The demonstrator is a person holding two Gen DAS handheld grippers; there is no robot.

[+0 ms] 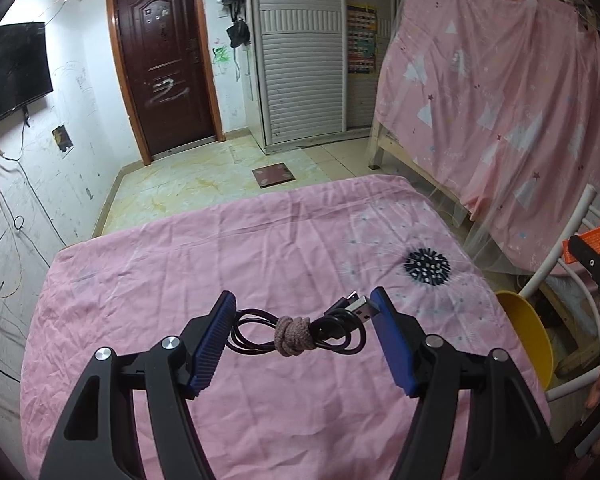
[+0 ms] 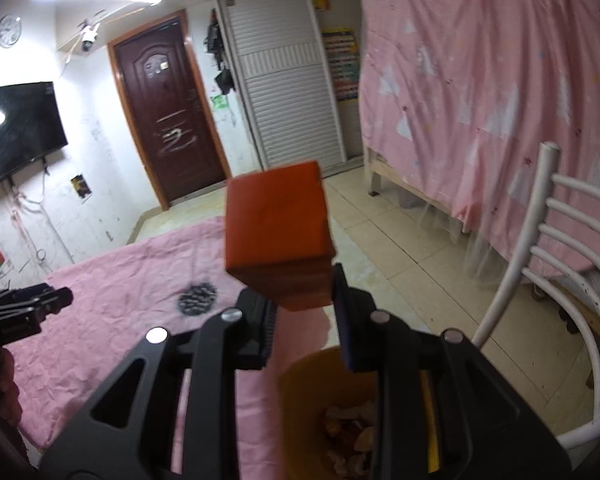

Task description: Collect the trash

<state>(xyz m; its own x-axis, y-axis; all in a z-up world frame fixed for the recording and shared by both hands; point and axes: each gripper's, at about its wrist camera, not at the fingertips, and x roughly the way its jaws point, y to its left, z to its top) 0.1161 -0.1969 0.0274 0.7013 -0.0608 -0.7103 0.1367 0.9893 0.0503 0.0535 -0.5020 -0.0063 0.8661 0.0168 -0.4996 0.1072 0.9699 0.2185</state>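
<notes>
My left gripper (image 1: 304, 300) is open, its blue pads on either side of a coiled black USB cable (image 1: 300, 330) tied with a pinkish band, which lies on the pink table cloth (image 1: 220, 248). My right gripper (image 2: 300, 280) is shut on an orange box (image 2: 278, 236) and holds it above a yellow bin (image 2: 320, 380) with scraps inside. The bin also shows in the left wrist view (image 1: 528, 332) at the table's right edge, with the orange box (image 1: 592, 238) and right gripper above it.
A white metal chair (image 2: 540, 280) stands right of the bin. A bed draped in pink sheet (image 1: 500, 100) is behind. A brown door (image 1: 164, 60), a wall TV (image 1: 12, 72) and a floor scale (image 1: 274, 174) lie farther off.
</notes>
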